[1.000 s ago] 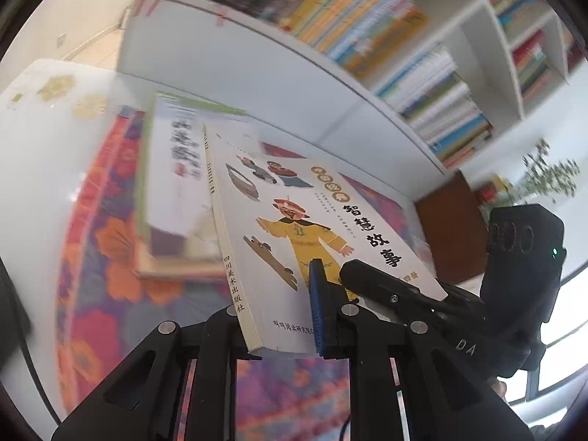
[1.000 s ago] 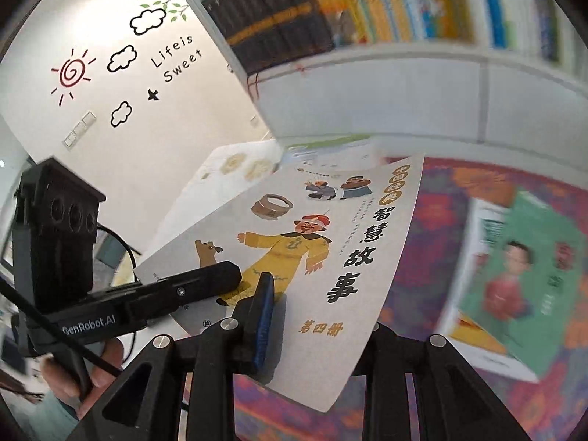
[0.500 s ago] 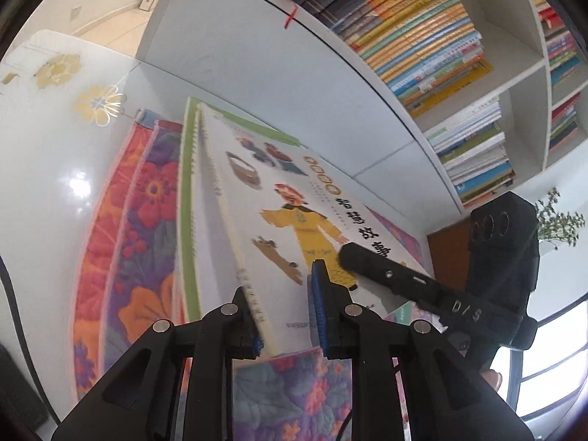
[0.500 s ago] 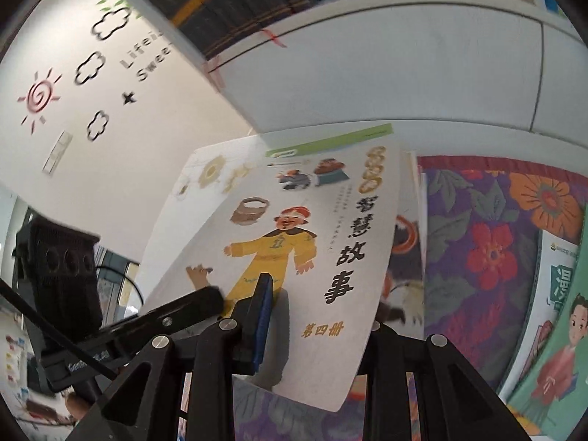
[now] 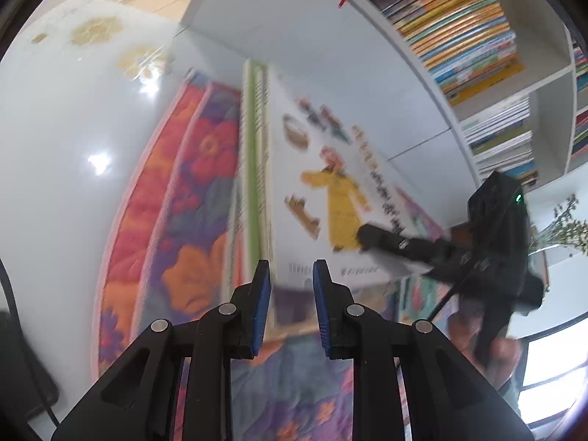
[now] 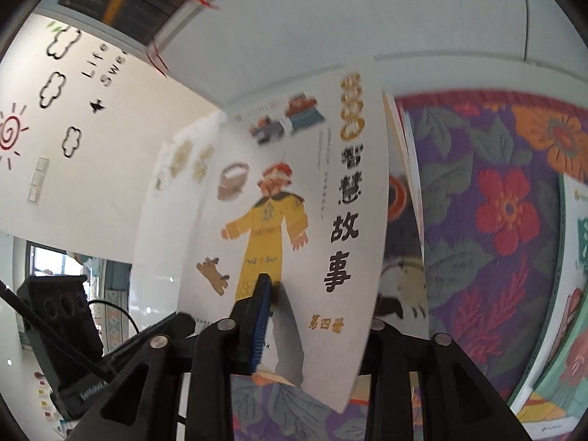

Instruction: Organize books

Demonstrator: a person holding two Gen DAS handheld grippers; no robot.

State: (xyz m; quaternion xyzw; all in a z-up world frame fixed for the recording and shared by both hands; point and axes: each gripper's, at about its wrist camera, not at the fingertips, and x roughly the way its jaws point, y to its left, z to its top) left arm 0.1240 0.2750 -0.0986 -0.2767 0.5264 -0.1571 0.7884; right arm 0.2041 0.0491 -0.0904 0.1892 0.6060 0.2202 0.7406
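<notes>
Both grippers' fingers (image 5: 261,294) parted, just opening, storybook (image 6: 294,191) lying between them.

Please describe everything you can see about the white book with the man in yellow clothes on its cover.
The white book is a thin paperback with a glossy cover: a cartoon man in a yellow robe, a basket, a small brown animal and black Chinese title characters. It lies closed, face up, on a pile of books over a flowery cloth. Its near edge sits between the right gripper jaws, which have just been opening.
</notes>
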